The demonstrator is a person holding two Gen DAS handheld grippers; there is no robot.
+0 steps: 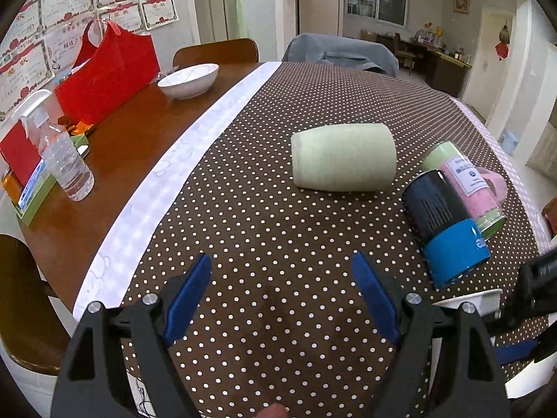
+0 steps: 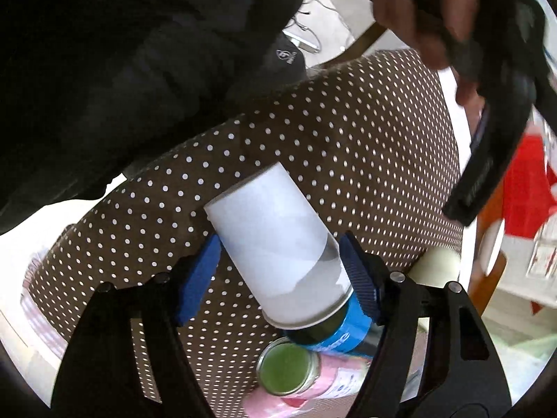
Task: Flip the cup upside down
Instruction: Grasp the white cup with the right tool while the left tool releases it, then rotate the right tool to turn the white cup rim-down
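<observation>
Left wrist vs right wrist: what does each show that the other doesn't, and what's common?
Left wrist only: white bowl and spray bottle on bare wood, and the open, empty left claw.

Right wrist only: white paper cup between the right claw fingers, tilted with its rim low; contact is unclear.

Both: polka-dot tablecloth, blue-banded black cup, pink-labelled glass jar and pale green cup, on its side.

Brown white-dotted tablecloth (image 1: 278,209), pale-green cup (image 1: 343,162)
</observation>
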